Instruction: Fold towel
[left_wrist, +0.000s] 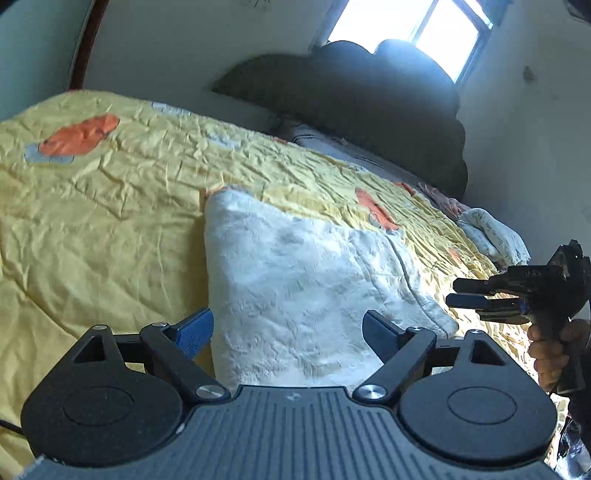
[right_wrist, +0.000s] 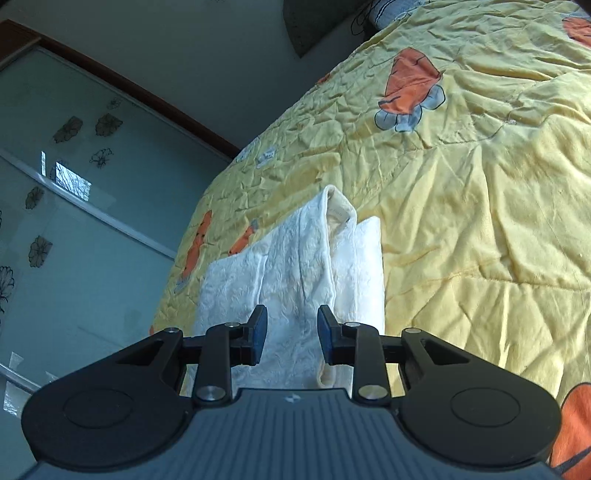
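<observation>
The towel (left_wrist: 295, 280) is laid, already partly folded, on the yellow bedspread (left_wrist: 110, 206), presumably as a broad flat surface for folding. At the towel's near left edge the left gripper (left_wrist: 288, 328) is held spread wide and empty, one finger each side. At its near right edge the right gripper (right_wrist: 291, 332) is parted slightly, pinching nothing, a raised fold between its fingers

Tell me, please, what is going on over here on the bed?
A person is folding a white towel on a yellow bedspread, with a handheld gripper in each hand. The towel already lies folded over in layers. The left gripper is wide open at the towel's near edge, gripping nothing. The right gripper is at another edge, jaws partly apart with towel showing between them, pads not pressing on it.
</observation>
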